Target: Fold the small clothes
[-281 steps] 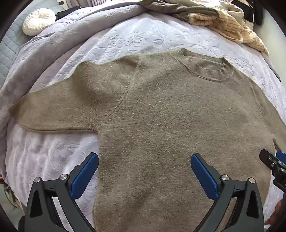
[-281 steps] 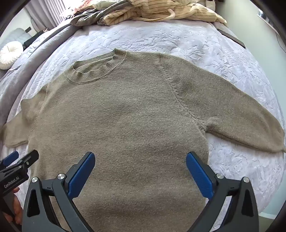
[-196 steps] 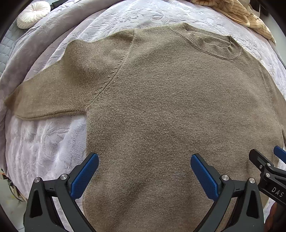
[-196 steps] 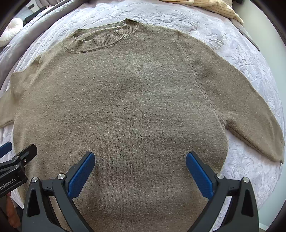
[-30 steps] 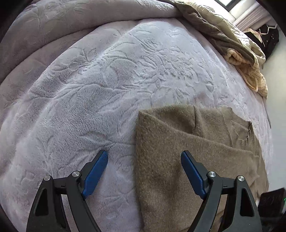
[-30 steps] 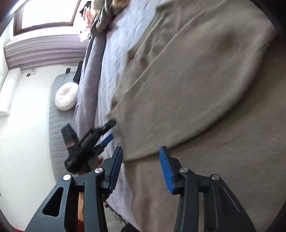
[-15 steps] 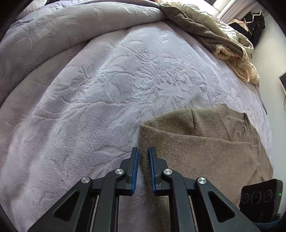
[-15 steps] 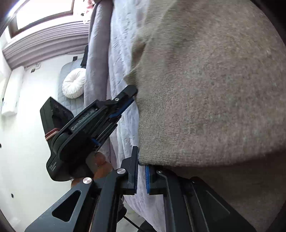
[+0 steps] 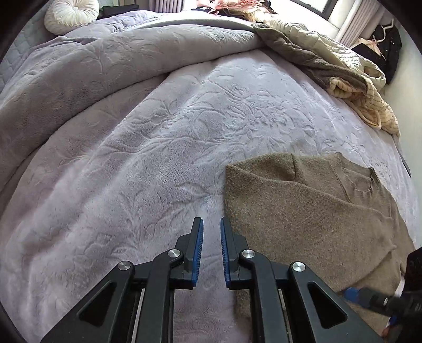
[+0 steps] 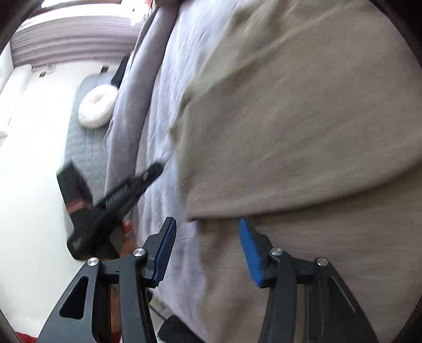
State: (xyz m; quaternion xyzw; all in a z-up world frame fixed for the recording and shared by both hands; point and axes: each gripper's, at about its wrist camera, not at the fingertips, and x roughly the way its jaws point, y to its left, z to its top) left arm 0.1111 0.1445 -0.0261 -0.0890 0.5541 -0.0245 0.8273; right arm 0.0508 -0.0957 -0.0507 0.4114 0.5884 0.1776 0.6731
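Note:
An olive-brown knit sweater (image 9: pixel 303 211) lies partly folded on the lilac bed cover (image 9: pixel 158 147), sleeves folded in over the body. My left gripper (image 9: pixel 211 224) hovers just left of the sweater's left edge, jaws nearly closed with a narrow gap and nothing between them. In the right wrist view the sweater (image 10: pixel 303 132) fills the right side, blurred by motion. My right gripper (image 10: pixel 207 224) is open at the corner of the folded layer, empty. The left gripper also shows in the right wrist view (image 10: pixel 150 171).
A rumpled lilac duvet (image 9: pixel 92 66) runs along the back left. A pile of beige and striped clothes (image 9: pixel 343 74) lies at the far right. A round white cushion (image 9: pixel 71 13) sits at the far left. The bed edge and floor (image 10: pixel 31 184) lie left of the right gripper.
My right gripper has opened and let go of the sweater's folded edge. My left gripper has drawn back slightly, its jaws a little wider than half a second ago.

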